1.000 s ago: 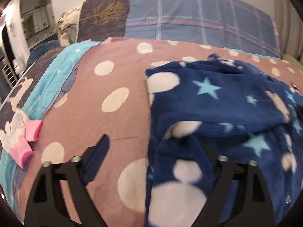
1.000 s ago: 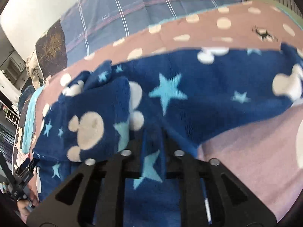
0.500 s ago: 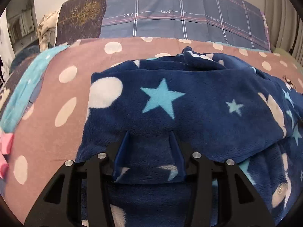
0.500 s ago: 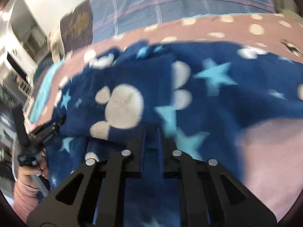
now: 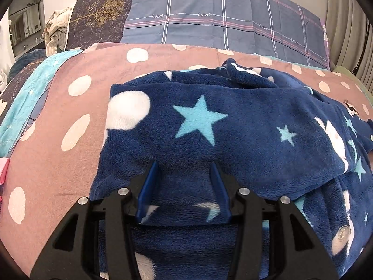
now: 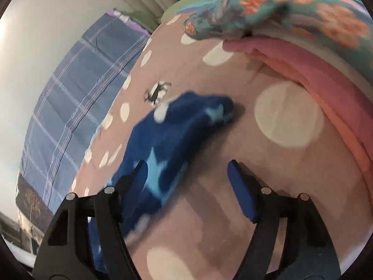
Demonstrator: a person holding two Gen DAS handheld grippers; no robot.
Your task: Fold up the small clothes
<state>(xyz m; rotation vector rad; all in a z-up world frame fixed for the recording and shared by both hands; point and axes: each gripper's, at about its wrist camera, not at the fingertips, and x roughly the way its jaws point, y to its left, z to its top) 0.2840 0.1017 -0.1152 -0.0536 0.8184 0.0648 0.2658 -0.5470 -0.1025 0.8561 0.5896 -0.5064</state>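
My left tool (image 5: 184, 171) sits low over the navy fleece garment (image 5: 233, 140), blue fingers (image 5: 149, 182) spread apart with a folded edge of plush pile lying between them; I cannot tell if they press it. The fleece is thick and fuzzy, printed with pale blue stars and cream blobs, and a metal snap (image 5: 342, 231) shows at lower right. It lies bunched on the bed's dusty-pink polka-dot cover (image 5: 70, 163), which looks flat-woven and smooth. A grey-blue plaid pillow (image 5: 221, 18) stands behind.

My right tool (image 6: 188, 170) is wide apart, gripping nothing; its left finger touches a blurred sleeve-like end of the fleece (image 6: 177, 135). A folded pink cloth (image 6: 314, 74) and floral fabric (image 6: 291, 4) lie beyond.
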